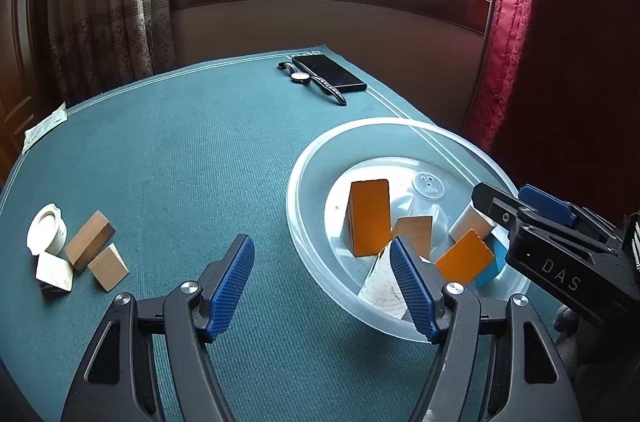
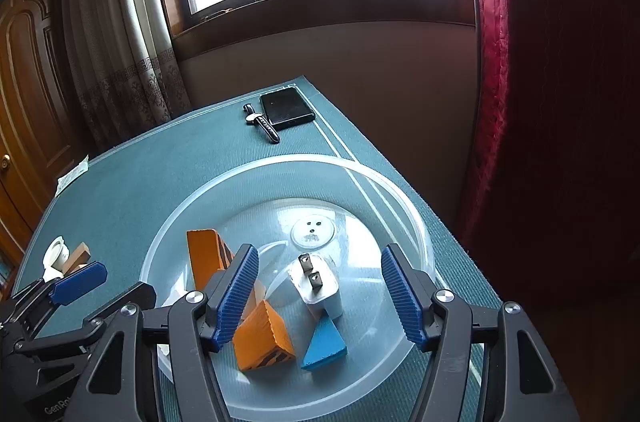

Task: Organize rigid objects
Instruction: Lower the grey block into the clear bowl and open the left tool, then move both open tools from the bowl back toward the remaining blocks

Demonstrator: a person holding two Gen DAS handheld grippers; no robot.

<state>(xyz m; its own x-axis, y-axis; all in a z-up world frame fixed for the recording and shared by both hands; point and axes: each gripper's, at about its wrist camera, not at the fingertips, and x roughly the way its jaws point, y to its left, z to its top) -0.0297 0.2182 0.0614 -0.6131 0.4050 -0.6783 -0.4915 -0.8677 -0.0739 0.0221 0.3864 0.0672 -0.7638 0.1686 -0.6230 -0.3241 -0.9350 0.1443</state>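
Lettering: "DAS" on my right gripper (image 1: 532, 218) body as seen from the left; "GenRo…" cut off at the right view's lower edge. My left gripper (image 1: 322, 286): jaws parted, empty, right finger over the clear bowl (image 1: 304, 246) rim. Right gripper jaws parted above the bowl, gripping nothing. In bowl: orange blocks (image 2: 262, 336), blue wedge (image 2: 324, 342), white plug (image 2: 316, 288). Wooden blocks (image 1: 90, 240) and white ring (image 1: 46, 228) lie on the green mat (image 1: 200, 158); pale block partly hidden behind my left finger
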